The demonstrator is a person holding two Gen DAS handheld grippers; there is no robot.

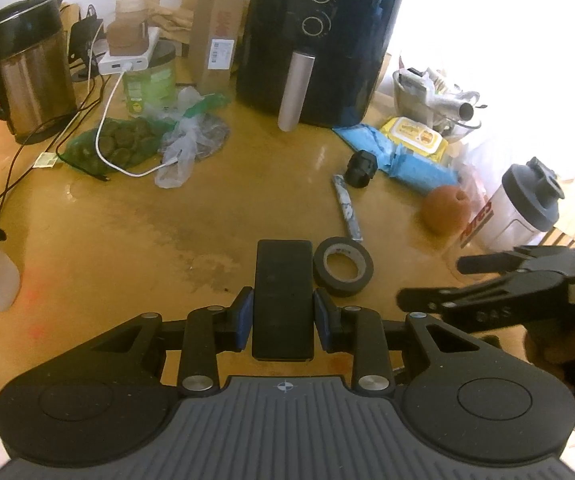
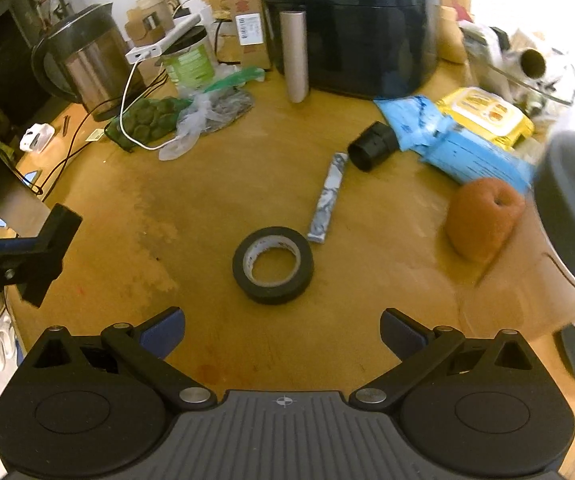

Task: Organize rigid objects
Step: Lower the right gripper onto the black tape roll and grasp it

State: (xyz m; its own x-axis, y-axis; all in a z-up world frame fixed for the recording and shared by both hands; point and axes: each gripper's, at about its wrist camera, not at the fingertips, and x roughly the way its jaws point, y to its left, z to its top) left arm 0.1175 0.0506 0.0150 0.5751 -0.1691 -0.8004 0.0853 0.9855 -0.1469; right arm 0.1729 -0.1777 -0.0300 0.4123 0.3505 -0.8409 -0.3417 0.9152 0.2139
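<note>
Both wrist fisheyes sit low over the bench (image 1: 107, 240), angled down and forward toward the black air fryer (image 1: 319, 48) at the back. Right view is offset rightward and a little closer. Shared field: tape roll (image 2: 273, 270), kettle (image 2: 83, 64), orange fruit (image 2: 483, 220).

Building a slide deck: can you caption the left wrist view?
Left hand-held gripper clamps a flat black block beside a black tape roll on the wooden table.
</note>
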